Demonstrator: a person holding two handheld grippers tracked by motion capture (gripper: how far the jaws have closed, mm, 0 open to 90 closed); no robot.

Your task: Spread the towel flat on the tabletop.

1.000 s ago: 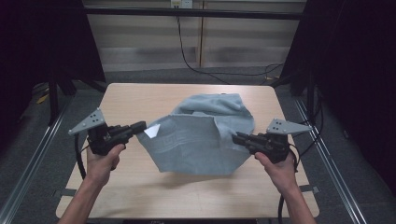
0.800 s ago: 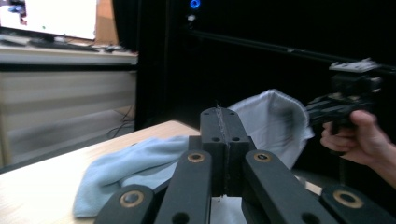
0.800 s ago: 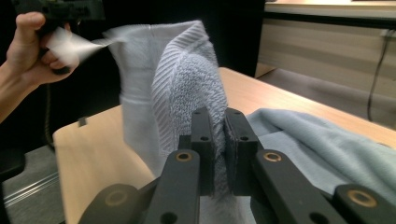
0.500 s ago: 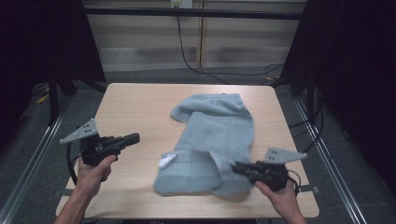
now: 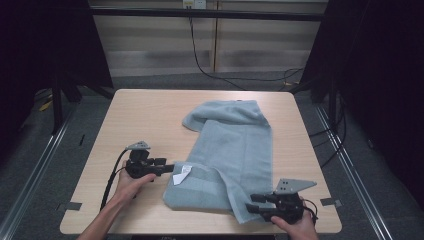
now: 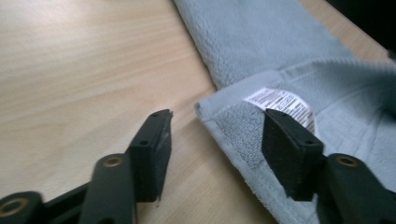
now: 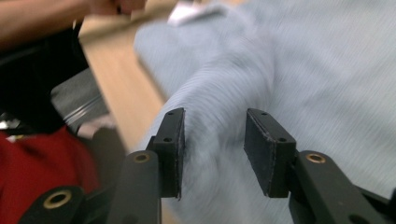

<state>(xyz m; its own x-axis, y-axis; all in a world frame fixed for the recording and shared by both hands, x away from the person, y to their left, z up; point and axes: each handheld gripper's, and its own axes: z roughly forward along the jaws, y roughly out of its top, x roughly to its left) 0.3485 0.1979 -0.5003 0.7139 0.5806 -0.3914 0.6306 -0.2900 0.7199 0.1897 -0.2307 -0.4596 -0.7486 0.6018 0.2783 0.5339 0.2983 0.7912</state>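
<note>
A light blue-grey towel [image 5: 235,150] lies on the wooden table [image 5: 145,120], folded lengthwise, with its far end bunched. A white label [image 5: 182,172] sits at its near left corner. My left gripper [image 5: 169,168] is open at that corner. In the left gripper view the towel's corner [image 6: 224,116] and label [image 6: 280,102] lie flat between the spread jaws of my left gripper [image 6: 217,137]. My right gripper [image 5: 252,204] is open at the towel's near right corner. In the right gripper view a raised fold of towel [image 7: 219,107] sits between the parted fingers of my right gripper [image 7: 215,140].
The table's front edge [image 5: 200,233] runs just below both hands. Black frame posts [image 5: 57,100] stand beside the table and cables [image 5: 200,60] trail on the floor behind it. A forearm [image 7: 42,18] and red clothing [image 7: 28,182] appear in the right gripper view.
A second ago both grippers held the towel spread in the air. It has dropped onto the table; both grippers let go and came toward the front edge, the left returning to the labelled corner.
</note>
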